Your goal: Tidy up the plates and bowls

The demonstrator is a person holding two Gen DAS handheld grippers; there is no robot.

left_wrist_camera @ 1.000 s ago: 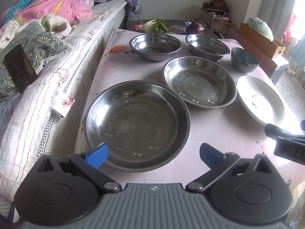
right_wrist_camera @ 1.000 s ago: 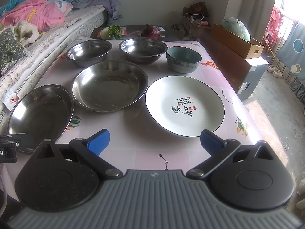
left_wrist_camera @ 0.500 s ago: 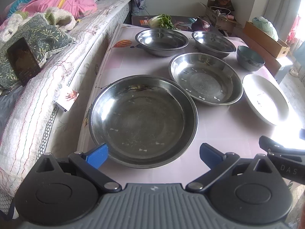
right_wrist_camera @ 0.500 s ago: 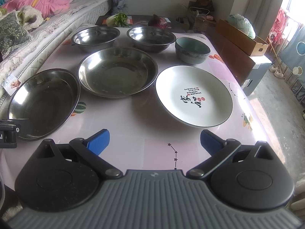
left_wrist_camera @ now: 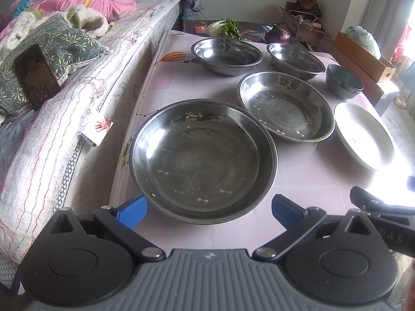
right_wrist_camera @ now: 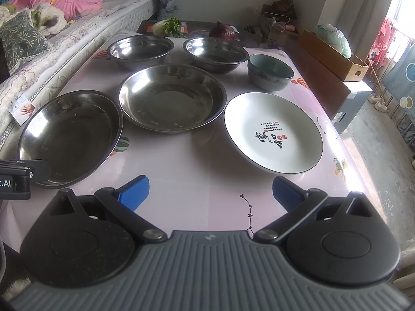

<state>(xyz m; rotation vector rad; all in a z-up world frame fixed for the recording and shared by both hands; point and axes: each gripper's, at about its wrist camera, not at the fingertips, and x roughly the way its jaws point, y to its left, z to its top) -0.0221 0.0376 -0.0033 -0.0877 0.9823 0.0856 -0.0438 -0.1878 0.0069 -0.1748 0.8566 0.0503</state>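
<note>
On the pink table (right_wrist_camera: 197, 171) lie a large steel plate (left_wrist_camera: 202, 160) at the near left (right_wrist_camera: 70, 134), a second steel plate (left_wrist_camera: 285, 106) behind it (right_wrist_camera: 171, 97), two steel bowls (left_wrist_camera: 227, 54) (left_wrist_camera: 295, 59) at the back, a teal ceramic bowl (right_wrist_camera: 269, 72) and a white plate with red and black writing (right_wrist_camera: 272, 132). My left gripper (left_wrist_camera: 207, 211) is open and empty, just short of the large steel plate's near rim. My right gripper (right_wrist_camera: 210, 194) is open and empty, over the table in front of the white plate.
A bed with quilts and pillows (left_wrist_camera: 52, 83) runs along the table's left edge. Lettuce (right_wrist_camera: 168, 26) and a red cabbage (right_wrist_camera: 224, 31) lie beyond the bowls. A cardboard box (right_wrist_camera: 334, 54) stands on a cabinet at the right.
Both grippers have moved forward towards the dishes. The left one has closed in on the large steel plate. Nothing on the table has moved.
</note>
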